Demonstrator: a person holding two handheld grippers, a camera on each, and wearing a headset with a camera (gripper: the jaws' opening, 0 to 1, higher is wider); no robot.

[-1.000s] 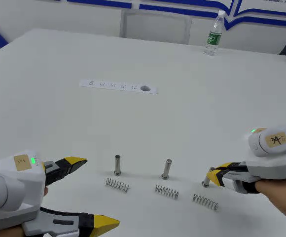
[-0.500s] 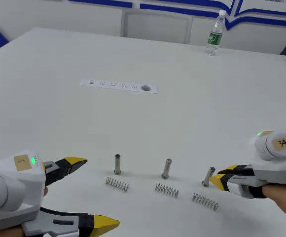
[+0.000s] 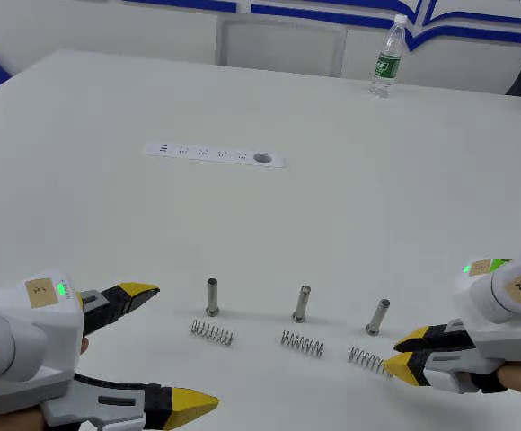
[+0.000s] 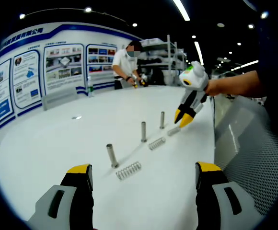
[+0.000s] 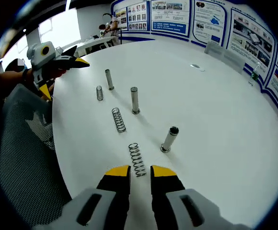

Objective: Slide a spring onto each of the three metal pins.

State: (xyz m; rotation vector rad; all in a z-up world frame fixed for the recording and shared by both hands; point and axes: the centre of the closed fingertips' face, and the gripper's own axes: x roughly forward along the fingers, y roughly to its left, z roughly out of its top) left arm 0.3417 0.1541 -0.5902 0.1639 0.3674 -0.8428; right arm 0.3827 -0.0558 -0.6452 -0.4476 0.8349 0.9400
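Three metal pins are seen standing upright in a row on the white surface [image 3: 350, 206], and each one is bare. The middle pin [image 3: 302, 303] is taken as the mark. The left pin [image 3: 212, 296] is set to its left and the right pin [image 3: 378, 316] to its right, each apart from it.

Three springs are laid flat on the near side of the row. The middle spring [image 3: 302, 343] is found just in front of the middle pin. The left spring [image 3: 212, 333] is placed to the near left of the middle pin and the right spring [image 3: 366, 359] to its near right.

The right gripper [image 3: 395, 353] is held low to the near right of the middle pin. Its jaws are parted only a little, and nothing is clamped between them. In the right gripper view, the near end of the right spring is seen at the gap between the yellow tips; whether it is touched cannot be told.

The left gripper [image 3: 181, 346] is held to the near left of the middle pin, beyond the left spring. Its jaws are spread wide and nothing is held in them.

Far behind the middle pin a power strip [image 3: 214, 154] is laid flat, and further back and to the right of it a bottle [image 3: 386, 58] is stood.
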